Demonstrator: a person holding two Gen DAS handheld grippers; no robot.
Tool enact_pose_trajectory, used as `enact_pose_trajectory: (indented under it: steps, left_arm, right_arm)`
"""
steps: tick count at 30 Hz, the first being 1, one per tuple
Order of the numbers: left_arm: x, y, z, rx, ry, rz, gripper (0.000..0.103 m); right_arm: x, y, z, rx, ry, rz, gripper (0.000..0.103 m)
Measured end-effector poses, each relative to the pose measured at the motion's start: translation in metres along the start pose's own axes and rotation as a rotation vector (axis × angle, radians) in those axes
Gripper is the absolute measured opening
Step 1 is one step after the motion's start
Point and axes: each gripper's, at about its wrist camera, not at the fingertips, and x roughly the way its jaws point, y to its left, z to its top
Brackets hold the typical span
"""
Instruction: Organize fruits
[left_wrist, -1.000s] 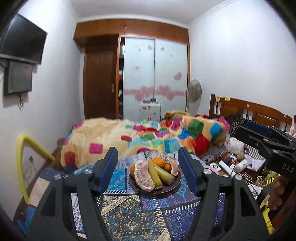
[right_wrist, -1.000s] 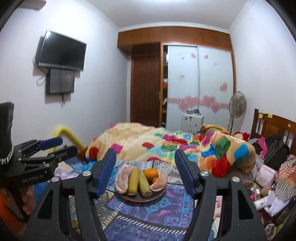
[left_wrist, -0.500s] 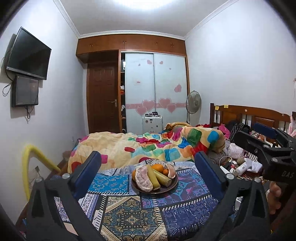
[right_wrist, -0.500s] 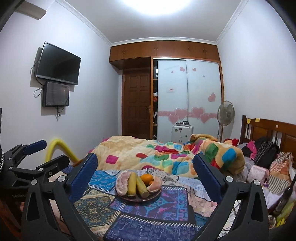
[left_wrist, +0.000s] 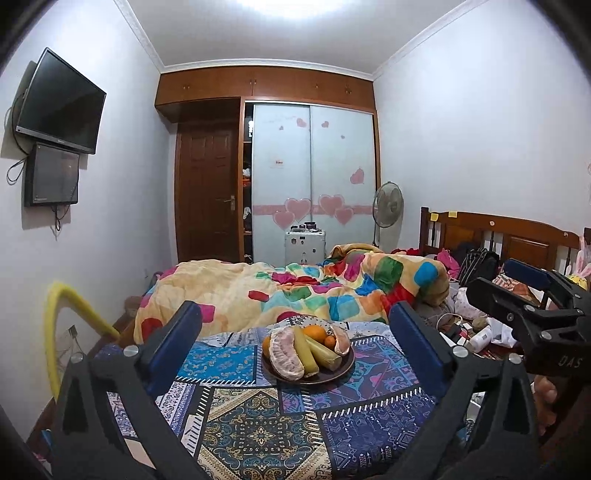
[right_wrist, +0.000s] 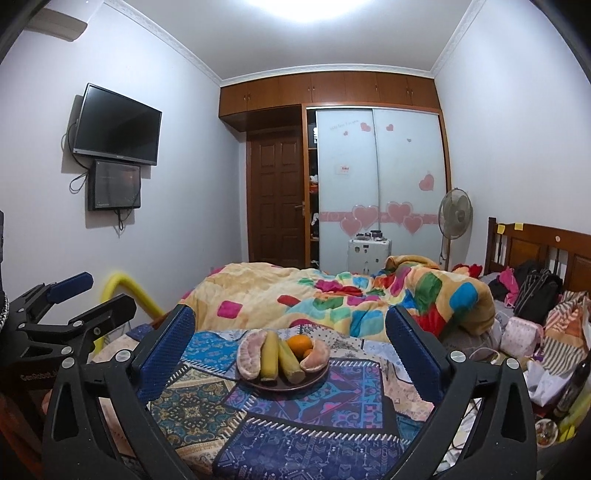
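Orange fruit (left_wrist: 315, 331), two pale pomelo pieces (left_wrist: 286, 350) and two yellow-green stalks (left_wrist: 313, 350) fill a dark plate (left_wrist: 343, 367) on the patterned blue cloth (left_wrist: 258, 424) over the bed; a bright patchwork quilt (left_wrist: 295, 295) lies behind. Left gripper (left_wrist: 295, 343) and right gripper (right_wrist: 290, 347) have just spread wide, jaws apart and empty, well short of the plate.

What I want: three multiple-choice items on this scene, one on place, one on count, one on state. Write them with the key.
1. The fruit plate stands on: A the patterned cloth; B the floor; C a chair.
2. Peeled pomelo pieces on it: A one; B two; C five.
3. The left claw and right claw are: A shut on fruit; B open, empty; C shut, empty.
Key: A, the cloth lies under the plate; B, one piece at each side; B, fingers wide apart, touching nothing.
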Motion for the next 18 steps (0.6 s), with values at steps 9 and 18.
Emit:
enact_pose_trajectory:
  steps: [9,18]
  left_arm:
    - [-0.0004,-0.0002,0.0002,-0.003,0.002,0.004,0.103]
    - [-0.0002,-0.0015,-0.0015,-0.003,0.000,0.002,0.103]
  right_arm:
    - [-0.0045,0.0037,0.0026,-0.002,-0.009,0.004,0.103]
    - [-0.0054,0.0043,0.0037,0.001,-0.010,0.008,0.103]
